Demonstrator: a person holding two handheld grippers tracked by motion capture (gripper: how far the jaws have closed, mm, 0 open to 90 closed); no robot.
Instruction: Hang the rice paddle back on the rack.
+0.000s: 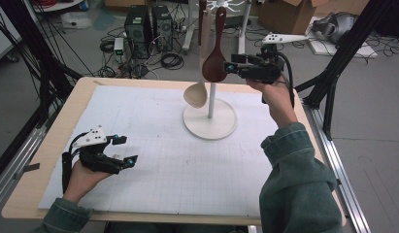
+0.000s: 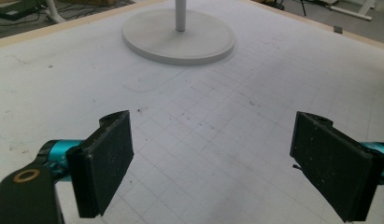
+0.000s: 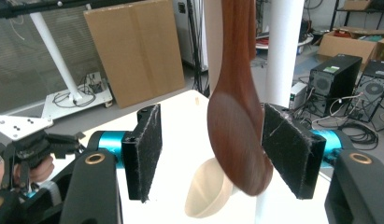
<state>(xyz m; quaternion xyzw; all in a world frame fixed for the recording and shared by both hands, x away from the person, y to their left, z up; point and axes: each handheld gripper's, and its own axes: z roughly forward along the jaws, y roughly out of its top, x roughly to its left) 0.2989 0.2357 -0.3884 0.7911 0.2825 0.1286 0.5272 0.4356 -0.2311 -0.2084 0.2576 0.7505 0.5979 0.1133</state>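
A dark brown wooden spoon (image 1: pixel 214 63) (image 3: pixel 236 130) hangs bowl-down from a white stand (image 1: pixel 209 121) (image 2: pixel 180 37) at the far middle of the table. Beside it hangs a pale spoon (image 1: pixel 197 94) (image 3: pixel 206 196), a little lower. My right gripper (image 1: pixel 229 66) (image 3: pixel 215 149) is raised level with the dark spoon's bowl, which sits between its open jaws; the left pad stands clear of the bowl and the right pad is close beside it. My left gripper (image 1: pixel 126 149) (image 2: pixel 210 163) rests low over the mat at the near left, open, nothing between its pads.
A white gridded mat (image 1: pixel 153 145) covers most of the wooden table. Beyond the far edge, computer towers (image 1: pixel 148 24) and cables sit on the floor, with a cardboard box (image 1: pixel 289 14) at the back right. Black frame legs (image 1: pixel 333 73) stand off the right edge.
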